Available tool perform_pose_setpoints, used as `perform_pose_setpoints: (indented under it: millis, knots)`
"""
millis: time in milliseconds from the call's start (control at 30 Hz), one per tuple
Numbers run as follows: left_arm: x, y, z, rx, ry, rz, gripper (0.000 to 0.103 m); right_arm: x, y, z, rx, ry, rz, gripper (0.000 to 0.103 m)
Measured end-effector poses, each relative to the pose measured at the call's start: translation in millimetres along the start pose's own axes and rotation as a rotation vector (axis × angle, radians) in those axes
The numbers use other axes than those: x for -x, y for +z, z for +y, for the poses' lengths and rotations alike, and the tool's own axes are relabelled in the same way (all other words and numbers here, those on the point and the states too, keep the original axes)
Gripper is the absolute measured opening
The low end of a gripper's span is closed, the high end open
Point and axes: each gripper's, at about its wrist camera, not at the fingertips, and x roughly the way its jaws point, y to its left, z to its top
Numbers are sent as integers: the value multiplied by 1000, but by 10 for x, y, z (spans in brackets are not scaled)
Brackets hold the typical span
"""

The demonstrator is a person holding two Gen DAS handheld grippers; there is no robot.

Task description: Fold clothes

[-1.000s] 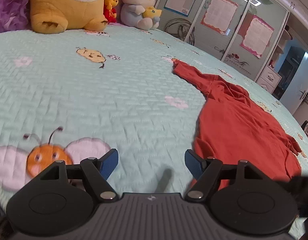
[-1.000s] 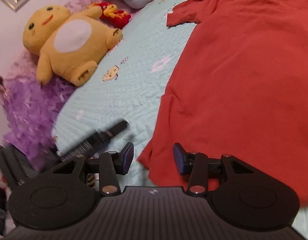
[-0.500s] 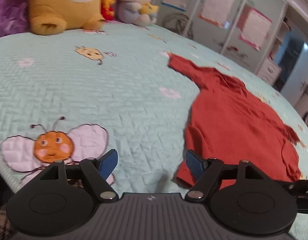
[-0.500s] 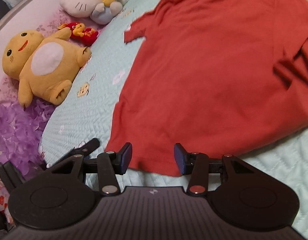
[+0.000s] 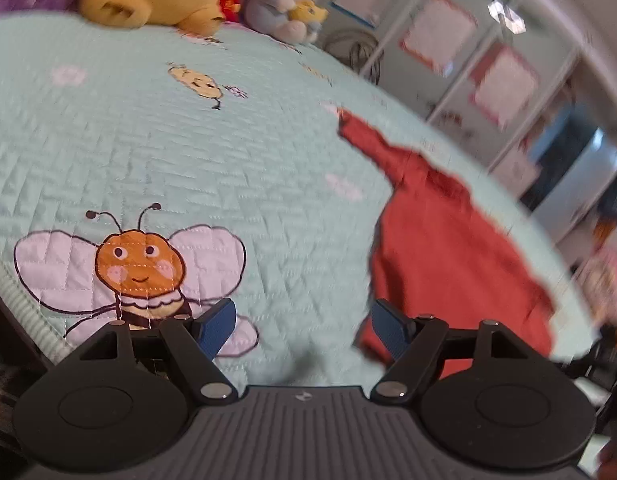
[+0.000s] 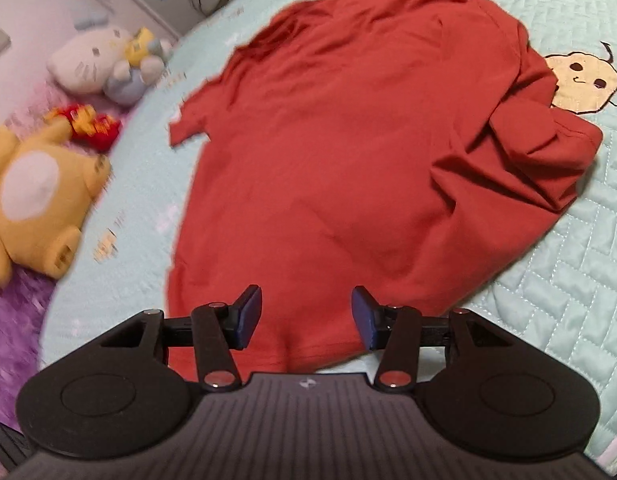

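The left tongs (image 5: pixel 303 326) stand wide open, the two blue-padded fingers (image 5: pixel 218 326) well apart with nothing between them, pointing forward and held low. The right tongs (image 6: pixel 306 316) are likewise spread, blue pads (image 6: pixel 248 316) apart and gripping nothing, angled forward and downward. Both black bodies fill the bottom of their own views

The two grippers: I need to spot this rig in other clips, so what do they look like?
The left gripper and right gripper look alike: black ribbed bodies with a small pale logo, two round black discs, black linkage arms with silver pivots, and blue-padded fingers. No sleeves or cables are clearly visible.
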Motion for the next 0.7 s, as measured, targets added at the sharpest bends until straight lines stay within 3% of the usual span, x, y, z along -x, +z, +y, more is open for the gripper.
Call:
perform_pose_setpoints:
  millis: [167, 500, 700]
  knots:
    - [92, 130, 174, 129, -81, -36, 77, 312, 37, -232, -50, 46, -100, 50]
    - [-321, 64, -173, 82, -207, 140, 78, 696, 273, -1085, -207, 17, -265, 51]
    - [-497, -5, -251, 27, -195, 168, 77, 694, 420, -1392, -175, -15, -297, 52]
